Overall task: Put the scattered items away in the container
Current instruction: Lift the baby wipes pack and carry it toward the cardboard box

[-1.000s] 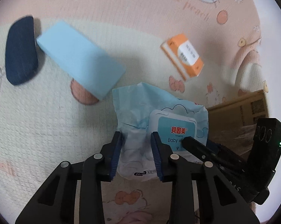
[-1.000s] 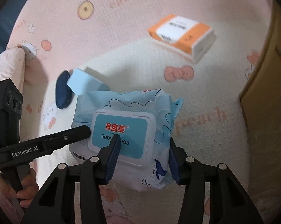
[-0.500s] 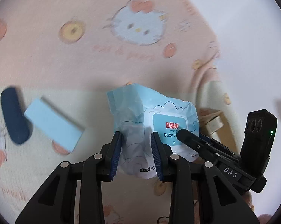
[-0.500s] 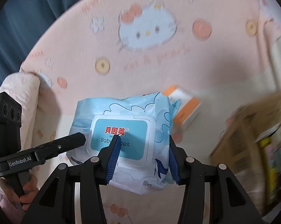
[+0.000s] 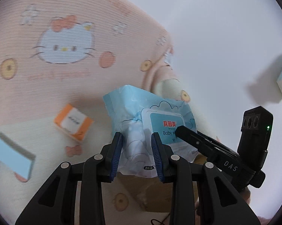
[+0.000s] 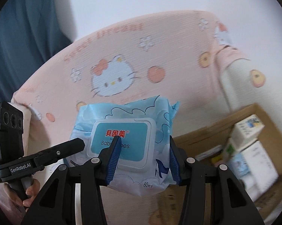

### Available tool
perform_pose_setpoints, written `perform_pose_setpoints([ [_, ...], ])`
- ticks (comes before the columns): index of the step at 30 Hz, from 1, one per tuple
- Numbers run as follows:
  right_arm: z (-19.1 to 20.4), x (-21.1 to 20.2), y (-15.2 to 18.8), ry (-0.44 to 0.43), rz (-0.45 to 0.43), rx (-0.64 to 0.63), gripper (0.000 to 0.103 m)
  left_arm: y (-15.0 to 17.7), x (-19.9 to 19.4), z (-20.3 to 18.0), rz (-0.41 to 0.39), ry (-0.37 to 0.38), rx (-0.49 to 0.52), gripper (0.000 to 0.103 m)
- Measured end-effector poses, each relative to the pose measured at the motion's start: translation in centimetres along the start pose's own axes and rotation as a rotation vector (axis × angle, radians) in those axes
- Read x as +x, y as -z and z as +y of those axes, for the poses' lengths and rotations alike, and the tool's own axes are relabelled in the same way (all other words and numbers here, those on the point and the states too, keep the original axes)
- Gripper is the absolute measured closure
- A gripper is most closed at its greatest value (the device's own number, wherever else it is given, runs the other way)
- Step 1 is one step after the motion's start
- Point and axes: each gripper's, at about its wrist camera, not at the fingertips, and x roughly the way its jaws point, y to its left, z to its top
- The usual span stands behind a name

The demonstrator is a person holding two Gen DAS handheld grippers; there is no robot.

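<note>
Both tools grip one object. The left gripper point(image 5: 136, 156) is clamped on the crumpled end of the baby wipes pack point(image 5: 150, 129), and the right gripper point(image 6: 142, 158) is clamped across the other end, one pad over the lid flap and the other on the outer edge. The pack hangs in the air between the two tools, clear of the patterned sofa cover point(image 6: 159, 56).

The cardboard box point(image 6: 240, 140) lies ahead of the right gripper and off to its right, below the level of the pack. Several cartons already stand inside it.

Step in hand, as judged: transfer the pack to the box and release.

- Move both tools together at one rate. The film is soft, and any spreading of the tools is likely to stretch or tear it.
- Carry the pack over the near rim before lowering.
- Aim for the free space nearer the tool, beside the stacked cartons.
- Open both tools at the same instant, so that the pack drops flat.

An orange box point(image 5: 73, 122) and a light blue box point(image 5: 11, 157) remain ahead and to the left of the left gripper.
</note>
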Motion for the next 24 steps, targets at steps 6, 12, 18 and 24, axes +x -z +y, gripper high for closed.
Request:
perform_pose_setpoints([
  [6, -3.8, -1.6, -0.5, 0.031, -0.009, 0.022, 0.058, -0.6, 4.0, -2.2, 0.074, 0.026, 0.000, 0.068],
  [12, -7.6, -1.8, -0.6, 0.038, 0.028, 0.080, 0.058, 0.3, 7.3, -4.2, 0.147, 0.021, -0.009, 0.068],
  [18, -12.3, -1.7, -0.6, 0.053, 0.079, 0.138, 0.058, 0.7, 10.5, -6.8, 0.212, 0.028, 0.040, 0.068],
  [24, -15.5, -1.0, 0.0, 0.039, 0.129, 0.182, 0.058, 1.0, 12.1, -8.6, 0.239, -0.005, 0.084, 0.068],
])
